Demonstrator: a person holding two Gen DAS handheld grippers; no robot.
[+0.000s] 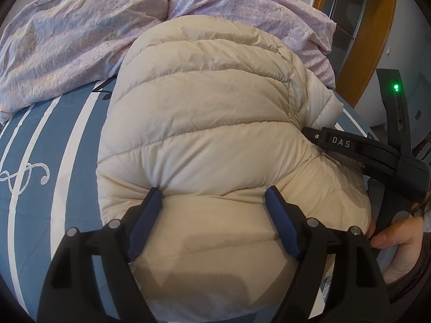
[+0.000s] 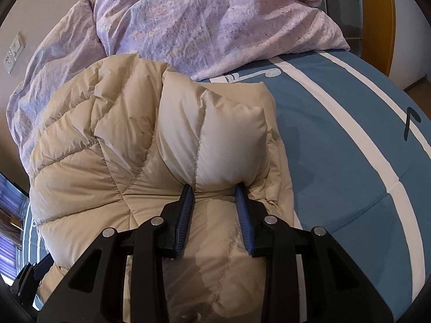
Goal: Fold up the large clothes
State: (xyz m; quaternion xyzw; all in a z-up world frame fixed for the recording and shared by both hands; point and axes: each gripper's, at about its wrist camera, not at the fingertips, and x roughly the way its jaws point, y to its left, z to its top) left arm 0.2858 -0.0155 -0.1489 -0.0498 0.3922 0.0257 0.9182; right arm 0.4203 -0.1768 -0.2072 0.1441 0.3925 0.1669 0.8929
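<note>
A cream quilted puffer jacket (image 1: 204, 123) lies bunched in a thick bundle on the blue striped bed sheet (image 1: 67, 167). My left gripper (image 1: 214, 195) is wide open, its blue pads pressing down on the jacket's near fold. My right gripper (image 2: 215, 192) is closed partway around a puffy fold of the same jacket (image 2: 129, 145), the fabric pinched between its pads. The right gripper also shows in the left wrist view (image 1: 350, 145) at the jacket's right edge, with a hand behind it.
A rumpled lilac duvet (image 1: 89, 32) is heaped at the back of the bed, also in the right wrist view (image 2: 204, 21). Blue sheet with white stripes (image 2: 350, 140) spreads right of the jacket. A wooden door frame (image 1: 377, 43) stands far right.
</note>
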